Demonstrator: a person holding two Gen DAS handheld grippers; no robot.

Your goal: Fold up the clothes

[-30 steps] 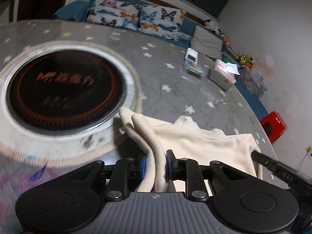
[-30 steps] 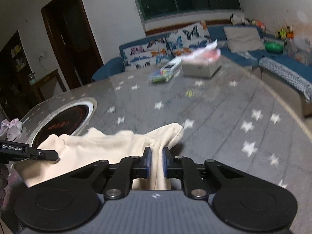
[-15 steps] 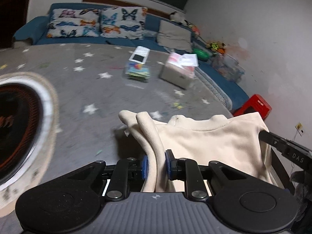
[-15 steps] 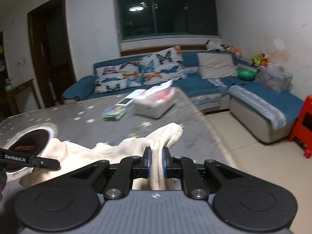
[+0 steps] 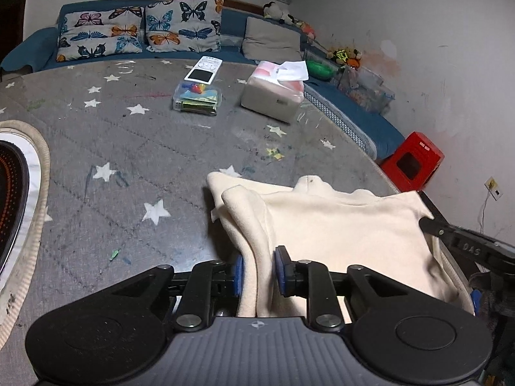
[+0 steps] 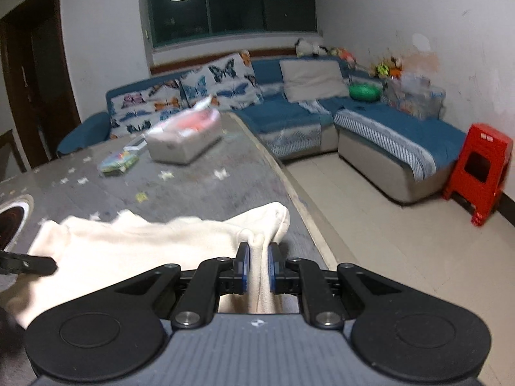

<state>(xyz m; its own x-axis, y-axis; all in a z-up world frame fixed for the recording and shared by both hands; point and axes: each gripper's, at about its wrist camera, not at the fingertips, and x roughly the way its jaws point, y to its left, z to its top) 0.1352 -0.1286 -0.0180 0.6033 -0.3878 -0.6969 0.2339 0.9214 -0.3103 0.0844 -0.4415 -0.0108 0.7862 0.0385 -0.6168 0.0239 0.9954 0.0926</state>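
A cream garment (image 5: pixel 334 228) lies bunched on the grey star-patterned table (image 5: pixel 135 148), close to its right-hand edge and stretched between the two grippers. The left gripper (image 5: pixel 257 271) has a thick fold of the garment's left side between its blue pads (image 5: pixel 238 273); its jaws have just been opening a little, yet the cloth fills the gap and both pads touch it. The right gripper (image 6: pixel 258 267) has its fingers nearly together, clamped on a narrower bunch of the garment's right side, right at the table's edge where the pale floor (image 6: pixel 370 225) begins. In the left wrist view the right gripper's black finger reaches in from the right and meets the garment's far corner; in the right wrist view the left gripper's finger (image 6: pixel 29 263) comes in from the left against the cloth's other end. Farther up the table, towards its far edge, sit a clear box of colourful items (image 5: pixel 197 98), a white remote (image 5: pixel 203 70) just beyond it, and a tissue box (image 5: pixel 273 93) to their right. A round black hob (image 5: pixel 13 199) with a white ring is set into the table at the left edge. Beyond the table stands a blue sofa (image 6: pixel 289 119) with butterfly cushions (image 5: pixel 138 29), and a red stool (image 6: pixel 479 170) stands on the floor by the wall.
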